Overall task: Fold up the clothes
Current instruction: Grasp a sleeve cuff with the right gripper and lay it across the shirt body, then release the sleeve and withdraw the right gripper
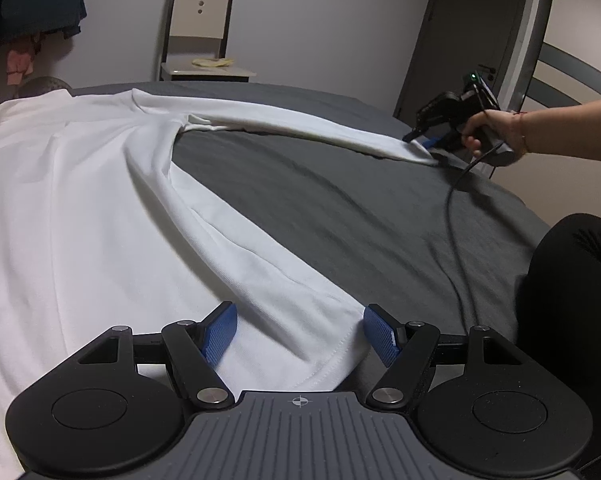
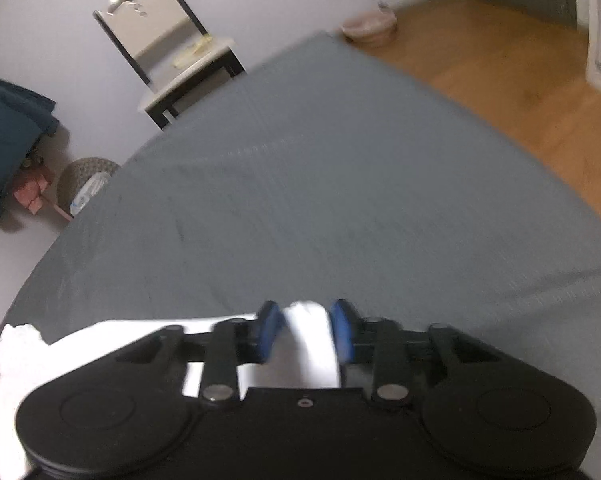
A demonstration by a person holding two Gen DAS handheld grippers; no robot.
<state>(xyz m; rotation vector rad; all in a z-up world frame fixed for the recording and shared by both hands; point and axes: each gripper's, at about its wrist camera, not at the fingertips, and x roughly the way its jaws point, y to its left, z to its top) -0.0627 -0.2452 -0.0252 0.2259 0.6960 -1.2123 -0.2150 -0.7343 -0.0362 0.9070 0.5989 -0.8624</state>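
A white long-sleeved shirt [image 1: 80, 200] lies spread on the grey bed [image 1: 320, 208]. One sleeve [image 1: 300, 124] is stretched out to the right across the sheet. My left gripper [image 1: 300, 334] stands open low over the shirt's near corner, and the hem lies between its blue pads without being pinched. At the far right, a hand holds my right gripper [image 1: 418, 138], shut on the sleeve's end close to the bed. The right wrist view is blurred. It shows my right gripper [image 2: 306, 328] with the white sleeve cuff [image 2: 310, 344] clamped between its pads, above the grey bed [image 2: 320, 180].
A chair [image 1: 198, 32] stands against the wall beyond the bed, and a grey door [image 1: 472, 32] is at the right. A black cable [image 1: 452, 216] trails over the sheet. A black-clad leg [image 1: 572, 300] is at the bed's right edge. Wooden floor [image 2: 500, 64] and a basket [image 2: 86, 180] flank the bed.
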